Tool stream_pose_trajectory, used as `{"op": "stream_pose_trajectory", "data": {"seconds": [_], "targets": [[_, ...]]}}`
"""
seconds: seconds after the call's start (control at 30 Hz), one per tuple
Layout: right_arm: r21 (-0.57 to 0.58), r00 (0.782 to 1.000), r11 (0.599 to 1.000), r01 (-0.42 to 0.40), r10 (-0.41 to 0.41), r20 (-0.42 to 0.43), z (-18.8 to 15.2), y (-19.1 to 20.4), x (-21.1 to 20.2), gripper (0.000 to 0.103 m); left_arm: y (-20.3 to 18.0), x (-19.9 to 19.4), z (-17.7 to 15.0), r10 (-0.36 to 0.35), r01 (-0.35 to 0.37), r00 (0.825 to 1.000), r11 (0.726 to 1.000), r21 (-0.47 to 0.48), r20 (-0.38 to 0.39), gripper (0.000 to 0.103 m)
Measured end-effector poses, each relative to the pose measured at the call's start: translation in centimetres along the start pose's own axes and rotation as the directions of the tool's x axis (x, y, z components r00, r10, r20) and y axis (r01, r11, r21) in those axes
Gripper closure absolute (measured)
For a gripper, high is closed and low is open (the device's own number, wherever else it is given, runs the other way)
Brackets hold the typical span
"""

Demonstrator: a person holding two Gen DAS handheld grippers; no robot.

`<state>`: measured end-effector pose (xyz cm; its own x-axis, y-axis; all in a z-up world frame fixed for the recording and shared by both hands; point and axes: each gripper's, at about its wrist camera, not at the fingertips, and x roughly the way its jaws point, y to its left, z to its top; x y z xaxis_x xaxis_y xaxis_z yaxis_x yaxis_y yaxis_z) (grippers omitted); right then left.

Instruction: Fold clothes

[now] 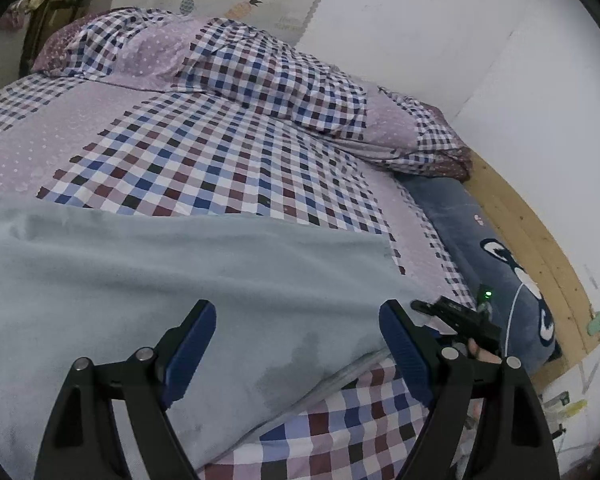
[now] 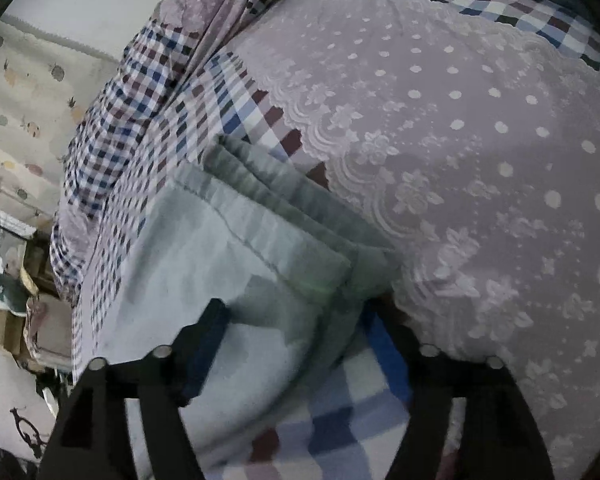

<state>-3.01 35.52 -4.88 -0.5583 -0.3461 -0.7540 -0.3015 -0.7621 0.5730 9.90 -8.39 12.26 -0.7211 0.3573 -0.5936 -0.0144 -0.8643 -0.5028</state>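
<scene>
A pale blue-grey garment [image 1: 172, 280] lies spread on the checked bed sheet [image 1: 204, 160], its near right edge folded over. My left gripper [image 1: 298, 344] hovers just above it, jaws wide open, nothing between the blue pads. The right gripper [image 1: 456, 320] shows as a black device with a green light at the garment's right corner. In the right wrist view, the garment [image 2: 220, 264] shows stacked folded layers and a stitched hem. My right gripper [image 2: 296, 332] stands open over that corner; its pads straddle the cloth without pressing on it.
A bunched checked quilt and pillows [image 1: 260, 68] lie at the bed's far end. A dark blue plush blanket [image 1: 500, 248] and wooden bed frame [image 1: 540, 240] run along the white wall on the right. Boxes and clutter [image 2: 8, 320] stand beside the bed.
</scene>
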Motion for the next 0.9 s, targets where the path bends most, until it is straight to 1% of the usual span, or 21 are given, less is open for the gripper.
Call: {"op": "stream_pose_trajectory", "data": {"seconds": [0.1, 0.2, 0.23, 0.27, 0.3, 0.33, 0.37, 0.43, 0.47, 0.53, 0.6, 0.63, 0.67, 0.73, 0.77, 0.8, 0.83, 0.9], "targets": [[0.006, 0.999, 1.000, 0.007, -0.007, 0.032, 0.1, 0.4, 0.4, 0.023, 1.1, -1.0, 0.5, -0.012, 0.012, 1.000, 1.000, -0.023, 0.016, 0.016], [-0.003, 0.998, 1.000, 0.000, 0.000, 0.060, 0.2, 0.7, 0.4, 0.023, 2.9, -2.5, 1.1, -0.020, 0.022, 0.999, 0.998, -0.058, 0.049, 0.016], [-0.005, 0.998, 1.000, -0.004, 0.004, 0.069, 0.2, 0.8, 0.4, 0.026, 3.6, -3.1, 1.3, -0.019, 0.024, 0.998, 0.997, -0.072, 0.061, 0.016], [-0.003, 0.997, 1.000, -0.001, 0.001, 0.080, 0.2, 0.9, 0.4, 0.040, 4.4, -3.7, 1.5, -0.019, 0.025, 0.997, 0.996, -0.086, 0.074, 0.016], [0.003, 0.996, 1.000, -0.011, 0.011, 0.088, 0.2, 0.9, 0.4, 0.052, 5.1, -4.2, 1.7, -0.017, 0.026, 0.996, 0.995, -0.100, 0.086, 0.016], [0.009, 0.995, 1.000, -0.021, 0.020, 0.096, 0.1, 0.9, 0.3, 0.072, 6.0, -4.8, 1.9, -0.013, 0.025, 0.995, 0.993, -0.116, 0.099, 0.016], [0.008, 0.993, 0.999, -0.046, 0.045, 0.109, 0.1, 0.9, 0.2, 0.084, 6.7, -5.3, 1.9, -0.009, 0.023, 0.994, 0.992, -0.127, 0.108, 0.016], [-0.034, 0.989, 0.998, -0.058, 0.062, 0.138, -0.2, 1.3, -0.8, 0.091, 8.5, -6.3, 2.1, -0.002, 0.022, 0.992, 0.987, -0.159, 0.125, 0.016], [-0.078, 0.984, 0.995, -0.056, 0.068, 0.166, -0.3, 2.4, -1.6, 0.092, 9.4, -6.7, 2.1, -0.002, 0.025, 0.992, 0.984, -0.179, 0.130, 0.016], [-0.171, 0.973, 0.982, -0.079, 0.114, 0.202, -0.9, 5.2, -3.2, 0.094, 11.5, -7.7, 2.1, -0.021, 0.053, 0.991, 0.970, -0.236, 0.136, 0.016], [-0.307, 0.962, 0.949, -0.065, 0.142, 0.235, -2.5, 9.5, -4.9, 0.094, 13.5, -8.5, 2.0, -0.060, 0.098, 0.989, 0.950, -0.295, 0.137, 0.016], [-0.370, 0.957, 0.927, -0.055, 0.155, 0.246, -3.5, 11.6, -5.7, 0.095, 14.4, -8.8, 1.9, -0.094, 0.135, 0.986, 0.938, -0.320, 0.140, 0.016], [-0.448, 0.952, 0.893, -0.049, 0.177, 0.250, -5.0, 14.3, -6.4, 0.095, 15.2, -9.1, 1.8, -0.131, 0.174, 0.981, 0.923, -0.344, 0.144, 0.016], [-0.585, 0.944, 0.811, -0.029, 0.214, 0.250, -8.4, 19.2, -7.5, 0.095, 16.7, -9.7, 1.4, -0.206, 0.254, 0.965, 0.889, -0.381, 0.162, 0.016], [-0.671, 0.946, 0.741, -0.024, 0.234, 0.225, -11.4, 22.0, -7.9, 0.095, 17.3, -9.9, 1.1, -0.248, 0.297, 0.953, 0.869, -0.395, 0.172, 0.016], [-0.750, 0.948, 0.662, -0.020, 0.252, 0.197, -14.4, 24.8, -8.3, 0.095, 18.0, -10.0, 0.7, -0.293, 0.345, 0.938, 0.842, -0.416, 0.185, 0.016], [-0.811, 0.950, 0.585, -0.021, 0.265, 0.166, -17.6, 26.4, -8.2, 0.095, 18.6, -9.9, 0.3, -0.317, 0.371, 0.928, 0.824, -0.428, 0.194, 0.016], [-0.909, 0.954, 0.415, -0.027, 0.282, 0.100, -24.1, 29.5, -8.1, 0.095, 19.7, -9.8, -0.5, -0.356, 0.413, 0.911, 0.793, -0.448, 0.209, 0.016]]}}
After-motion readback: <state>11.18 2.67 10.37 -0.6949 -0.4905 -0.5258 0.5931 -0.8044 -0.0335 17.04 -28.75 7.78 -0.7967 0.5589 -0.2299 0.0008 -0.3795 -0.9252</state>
